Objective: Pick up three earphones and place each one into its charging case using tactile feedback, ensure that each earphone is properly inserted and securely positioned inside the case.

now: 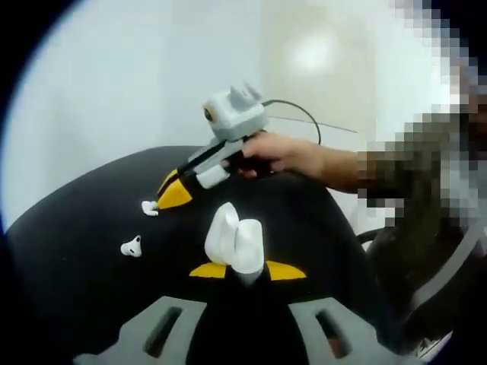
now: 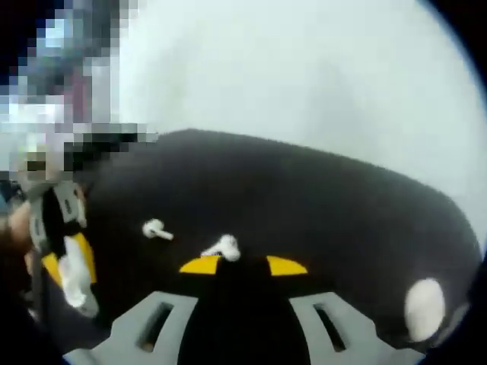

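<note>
In the left gripper view my left gripper (image 1: 247,271) is shut on an open white charging case (image 1: 234,239), lid up, standing between its yellow tips. Ahead of it, a hand holds my right gripper (image 1: 172,195) low over the black table (image 1: 91,213). Its yellow tips sit just beside one white earphone (image 1: 150,207), and a second earphone (image 1: 131,246) lies nearer me. In the right gripper view the right gripper (image 2: 243,265) is open, with an earphone (image 2: 223,247) lying just ahead of its left tip. Another earphone (image 2: 156,230) lies farther left. The left gripper with the case (image 2: 74,280) shows at the left.
A closed white case (image 2: 424,305) lies near the table's edge (image 2: 456,220) at the lower right of the right gripper view. White floor surrounds the round table. A person's arm (image 1: 335,163) reaches in from the right of the left gripper view.
</note>
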The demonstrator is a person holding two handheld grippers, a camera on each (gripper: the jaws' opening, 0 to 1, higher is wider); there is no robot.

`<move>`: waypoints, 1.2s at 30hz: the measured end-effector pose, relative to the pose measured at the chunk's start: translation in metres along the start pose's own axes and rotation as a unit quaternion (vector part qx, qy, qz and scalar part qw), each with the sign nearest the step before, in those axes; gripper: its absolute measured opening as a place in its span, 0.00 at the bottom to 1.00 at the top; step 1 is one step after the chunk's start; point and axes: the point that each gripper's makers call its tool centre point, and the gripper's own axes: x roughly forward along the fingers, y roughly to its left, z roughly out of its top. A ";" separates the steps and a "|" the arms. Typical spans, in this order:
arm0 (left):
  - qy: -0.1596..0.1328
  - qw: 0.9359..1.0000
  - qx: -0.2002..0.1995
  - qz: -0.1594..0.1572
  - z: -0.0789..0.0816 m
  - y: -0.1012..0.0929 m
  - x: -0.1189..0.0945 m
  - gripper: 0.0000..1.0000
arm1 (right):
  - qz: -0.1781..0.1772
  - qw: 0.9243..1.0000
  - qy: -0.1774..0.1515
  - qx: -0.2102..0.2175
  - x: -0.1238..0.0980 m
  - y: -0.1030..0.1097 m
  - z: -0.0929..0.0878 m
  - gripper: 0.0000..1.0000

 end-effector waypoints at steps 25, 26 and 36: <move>-0.001 1.000 0.017 -0.010 0.000 -0.013 0.008 0.14 | 0.190 0.981 0.011 -0.025 0.008 0.023 0.004 0.13; -0.001 1.000 0.015 -0.011 0.000 -0.012 0.008 0.14 | 0.186 0.982 -0.001 -0.031 0.004 0.024 0.008 0.13; -0.001 1.000 0.016 -0.006 0.001 -0.010 0.008 0.14 | 0.090 0.936 -0.204 -0.272 -0.064 0.080 0.045 0.13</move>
